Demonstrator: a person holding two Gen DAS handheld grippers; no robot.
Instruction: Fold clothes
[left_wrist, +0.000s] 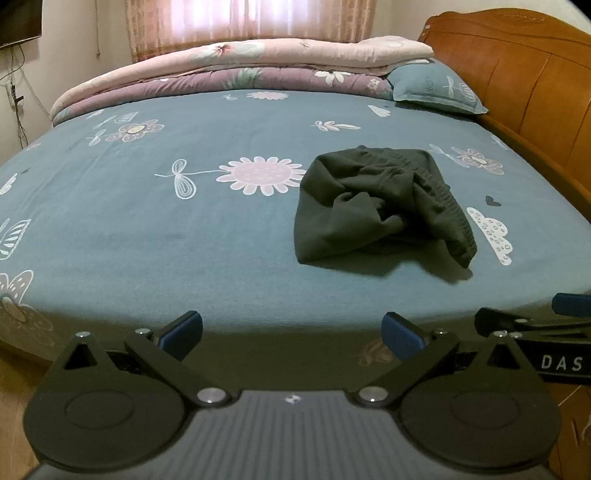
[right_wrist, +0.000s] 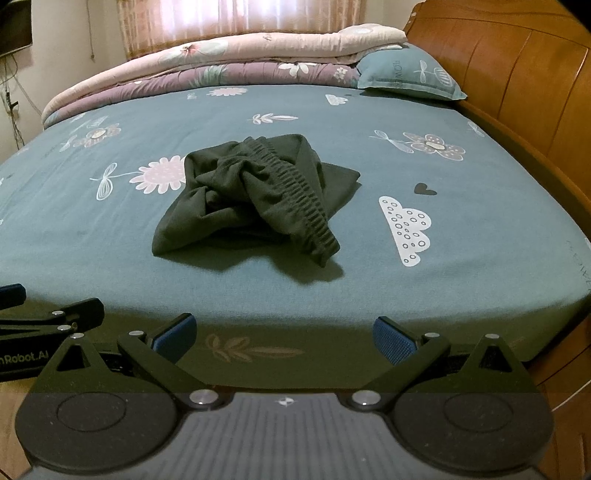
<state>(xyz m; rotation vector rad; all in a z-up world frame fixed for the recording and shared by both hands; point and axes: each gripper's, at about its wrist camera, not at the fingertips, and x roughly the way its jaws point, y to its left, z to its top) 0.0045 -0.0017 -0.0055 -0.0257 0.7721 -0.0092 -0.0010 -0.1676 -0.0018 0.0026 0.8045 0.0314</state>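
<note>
From the left wrist, the left gripper (left_wrist: 291, 334) hangs at the near edge of the bed (left_wrist: 184, 240) with its jaws wide apart and nothing between them; the dark green garment (left_wrist: 380, 206) lies crumpled on the sheet, well ahead and to the right. From the right wrist, the right gripper (right_wrist: 284, 338) is likewise spread and empty, the garment (right_wrist: 255, 195) bunched straight ahead, its ribbed waistband (right_wrist: 303, 199) on top.

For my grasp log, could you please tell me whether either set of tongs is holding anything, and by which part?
Nothing is held: the left tongs and right tongs both stand open and empty, short of the crumpled dark garment on the bed.
</note>
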